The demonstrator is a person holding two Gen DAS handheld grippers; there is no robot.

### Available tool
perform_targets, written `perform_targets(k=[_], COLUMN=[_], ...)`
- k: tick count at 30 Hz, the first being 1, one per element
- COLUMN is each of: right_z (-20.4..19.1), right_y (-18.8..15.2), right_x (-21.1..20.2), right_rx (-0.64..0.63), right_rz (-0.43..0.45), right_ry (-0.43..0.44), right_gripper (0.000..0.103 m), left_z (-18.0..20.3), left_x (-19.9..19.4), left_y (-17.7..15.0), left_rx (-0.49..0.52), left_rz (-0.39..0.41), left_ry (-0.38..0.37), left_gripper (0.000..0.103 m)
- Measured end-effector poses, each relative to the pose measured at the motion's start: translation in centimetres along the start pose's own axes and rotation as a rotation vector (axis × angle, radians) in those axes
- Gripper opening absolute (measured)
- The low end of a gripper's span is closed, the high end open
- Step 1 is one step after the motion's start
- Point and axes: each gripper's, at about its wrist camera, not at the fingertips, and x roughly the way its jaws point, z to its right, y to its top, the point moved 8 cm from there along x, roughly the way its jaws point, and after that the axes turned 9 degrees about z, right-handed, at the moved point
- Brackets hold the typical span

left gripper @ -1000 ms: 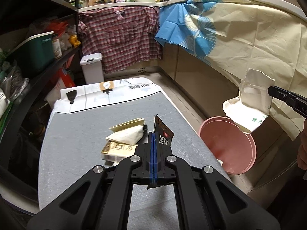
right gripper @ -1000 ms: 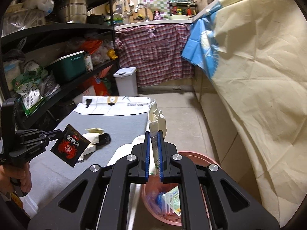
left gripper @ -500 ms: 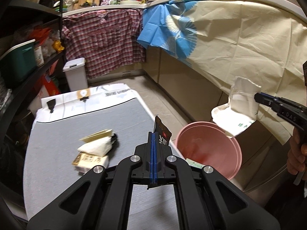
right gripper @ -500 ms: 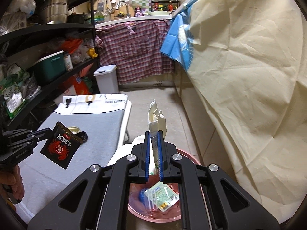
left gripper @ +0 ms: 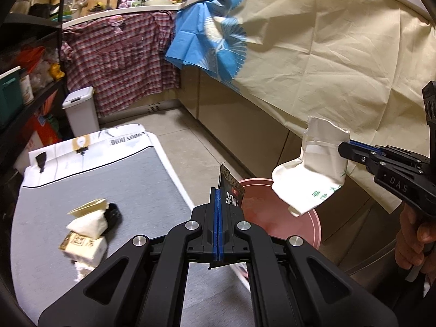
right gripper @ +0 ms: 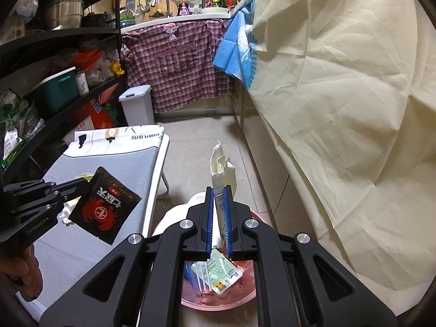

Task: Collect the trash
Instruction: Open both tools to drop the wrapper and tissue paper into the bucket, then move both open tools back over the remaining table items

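Left gripper (left gripper: 218, 212) jaws pinch the black sachet (right gripper: 105, 208) at the desk's (left gripper: 81, 179) right edge, right gripper (right gripper: 218, 212) jaws clamp the white wrapper (left gripper: 313, 177) above the pink basin (left gripper: 308, 234).

Both wrist views look along their jaws, down over the pink basin (left gripper: 305, 234) (right gripper: 218, 301), shared, near below.

two grippers, each pinching one wrapper; one pink basin (left gripper: 313, 234) ahead, roughly three wrappers (left gripper: 87, 229) on the table off left

Warm indoor light, evenly bright; sharp focus; strong fisheye bending, dark corners.
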Motion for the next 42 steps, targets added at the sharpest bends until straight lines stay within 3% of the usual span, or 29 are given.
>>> perform_targets(k=[12, 27, 30, 32, 34, 35, 42], right_z=[0.5, 0.9, 0.9, 1.0, 1.1, 1.1, 1.0], right_y=[-1.4, -1.7, -1.6, -1.5, -1.6, -1.6, -1.2], right_x=[1.3, 1.7, 2.0, 2.1, 2.1, 2.1, 1.6], right_rx=[-0.013, -0.011, -0.023, -0.033, -0.036, -0.036, -0.026], right_rz=[-0.060, -0.077, -0.076, -0.075, -0.077, -0.074, -0.051], right_ry=[-0.020, -0.028, -0.034, -0.046, -0.053, -0.059, -0.060], right_gripper=[0.008, 0.009, 0.012, 0.013, 0.026, 0.038, 0.040], left_z=[1.7, 3.9, 4.0, 3.8, 3.4, 3.2, 2.6], left_x=[3.2, 4.4, 4.6, 4.5, 4.4, 4.3, 2.9], left_y=[-1.1, -1.3, -1.4, -1.4, -1.3, -1.3, -1.4], left_rx=[0.005, 0.027, 0.024, 0.018, 0.008, 0.006, 0.006], left_rz=[-0.049, -0.069, -0.077, -0.077, -0.070, -0.070, -0.060], left_ry=[-0.024, -0.059, -0.063, -0.052, -0.047, -0.043, -0.041], left_gripper=[0.000, 0.000, 0.001, 0.012, 0.015, 0.015, 0.015])
